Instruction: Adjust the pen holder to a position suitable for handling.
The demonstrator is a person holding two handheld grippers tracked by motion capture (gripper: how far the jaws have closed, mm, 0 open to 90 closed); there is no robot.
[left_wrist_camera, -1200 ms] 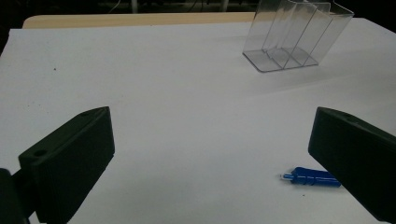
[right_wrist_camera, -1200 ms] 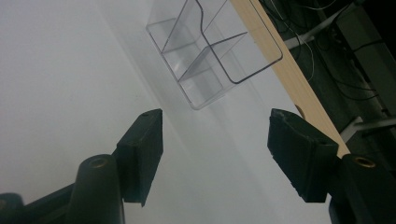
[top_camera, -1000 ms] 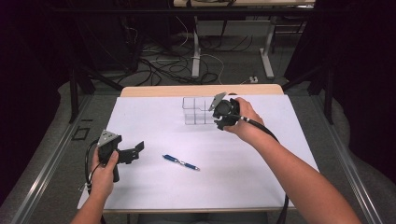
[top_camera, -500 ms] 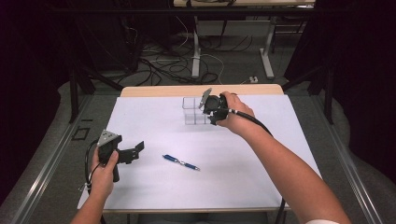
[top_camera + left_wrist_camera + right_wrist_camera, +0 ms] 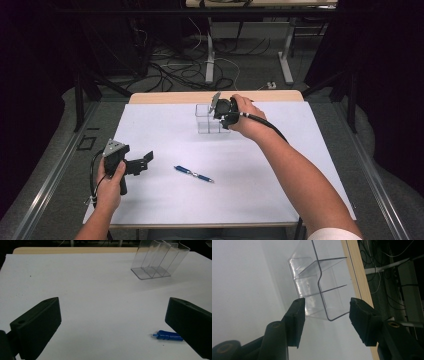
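A clear plastic organizer with open compartments stands on the white table near its far edge. My right gripper hovers at the organizer's right end, open, its jaws straddling the organizer's near wall without touching. A blue pen lies flat mid-table. My left gripper rests low at the left side, open wide and empty, pointing toward the pen and the organizer.
The table's far wooden edge runs just behind the organizer. Cables and desk legs lie on the floor beyond. A metal rail runs along the table's left side.
My right gripper has moved left and dropped onto the organizer's right end, turning over as it went. The left gripper and pen have stayed put.
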